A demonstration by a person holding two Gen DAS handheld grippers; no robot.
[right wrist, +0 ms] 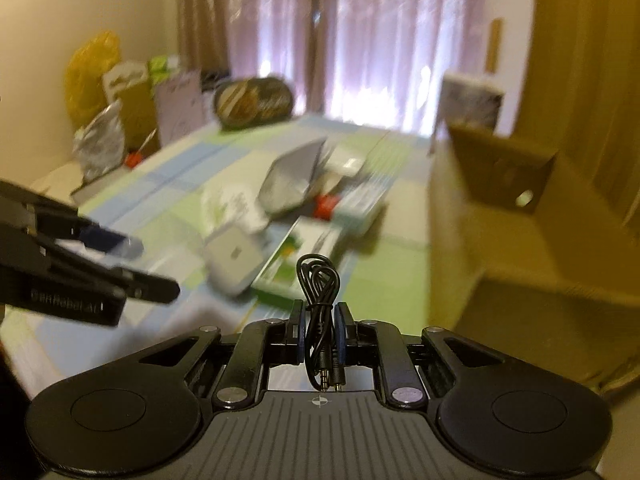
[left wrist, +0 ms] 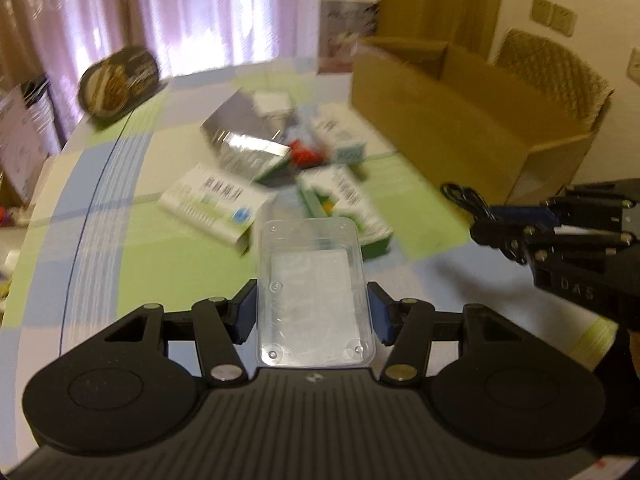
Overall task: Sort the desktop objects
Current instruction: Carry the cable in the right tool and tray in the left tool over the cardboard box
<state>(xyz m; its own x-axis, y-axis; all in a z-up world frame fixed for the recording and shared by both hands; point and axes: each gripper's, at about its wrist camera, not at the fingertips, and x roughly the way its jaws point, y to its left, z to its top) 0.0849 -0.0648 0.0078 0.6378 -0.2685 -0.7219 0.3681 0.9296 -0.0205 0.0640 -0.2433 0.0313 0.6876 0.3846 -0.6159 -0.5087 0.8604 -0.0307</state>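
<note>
- Clear plastic case (left wrist: 314, 292): rectangular, rounded corners, see-through, small round dimples near its corners, a pale rectangular panel showing through the middle; held above the table, long side running away from the camera.
- Clamped on both long sides by the blue pads (left wrist: 244, 314) of the left gripper (left wrist: 312, 312), jaws closed onto the case.
- Black cable (right wrist: 320, 300): thin, coiled into a small bundle, loops standing up above the pads, two metal jack plugs hanging down at the near end.
- Pinched upright in the right gripper (right wrist: 320, 334), blue pads (right wrist: 341, 336) pressed together on the bundle's middle, held above the table.
- Seen also from the left wrist view: the right gripper (left wrist: 516, 216) at the right edge, the cable (left wrist: 464, 196) sticking out in front of it, near the open front of the cardboard box.
- Beyond both, lying on the table: a loose cluster of white-and-green boxes (left wrist: 216, 204), a grey flat package (left wrist: 244, 132) on top of some, something small and red (left wrist: 304, 154) in the middle; details blurred.
- Open cardboard box (left wrist: 460, 120) at the right side of the table, just beside the cluster, flaps up.
- Table (left wrist: 132, 272) covered in a green, blue and white checked cloth.
- Dark oval tin (left wrist: 116, 80) at the far left edge of the table, tilted.
- Pinkish curtains (right wrist: 360, 40) lit from behind at the back of the room.
</note>
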